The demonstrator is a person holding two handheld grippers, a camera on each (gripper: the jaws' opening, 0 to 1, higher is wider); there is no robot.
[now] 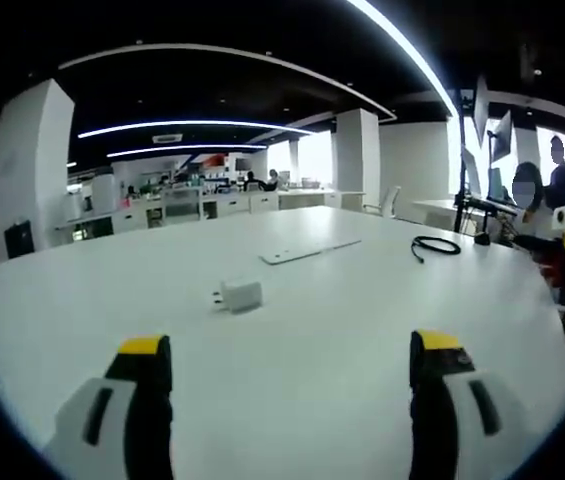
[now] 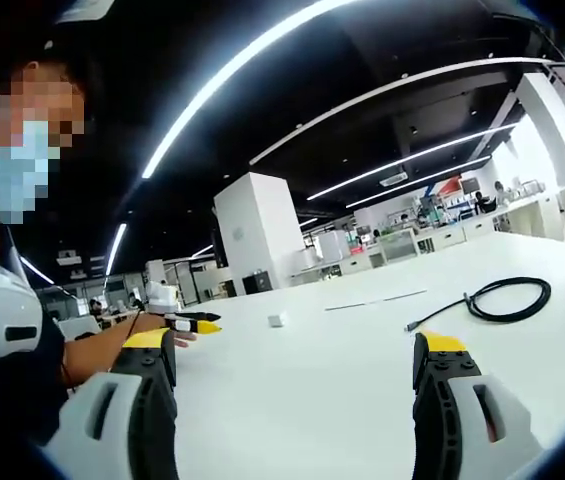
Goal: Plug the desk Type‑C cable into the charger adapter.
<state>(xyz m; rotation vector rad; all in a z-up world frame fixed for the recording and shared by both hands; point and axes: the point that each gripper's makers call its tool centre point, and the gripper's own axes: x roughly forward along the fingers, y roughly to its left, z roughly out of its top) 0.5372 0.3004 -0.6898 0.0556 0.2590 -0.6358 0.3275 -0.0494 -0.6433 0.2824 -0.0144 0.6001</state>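
Note:
A white charger adapter [image 1: 240, 295] lies on the white table [image 1: 342, 330], ahead and slightly left of my left gripper [image 1: 290, 355]. Those jaws stand wide open with nothing between them. The black Type-C cable [image 1: 436, 245] lies coiled farther back on the right. In the right gripper view, the cable coil [image 2: 510, 298] lies ahead to the right, its loose plug end [image 2: 409, 326] pointing toward me. The adapter [image 2: 278, 319] is small and distant there. My right gripper [image 2: 292, 350] is open and empty. The left gripper [image 2: 205, 322] appears at the left, held in a person's hand.
A flat white slab [image 1: 307, 250] lies beyond the adapter. A black stand [image 1: 462, 170] rises at the table's far right, with people [image 1: 562, 180] behind it. The person [image 2: 12, 300] holding the grippers is at the left in the right gripper view. Office desks and pillars fill the background.

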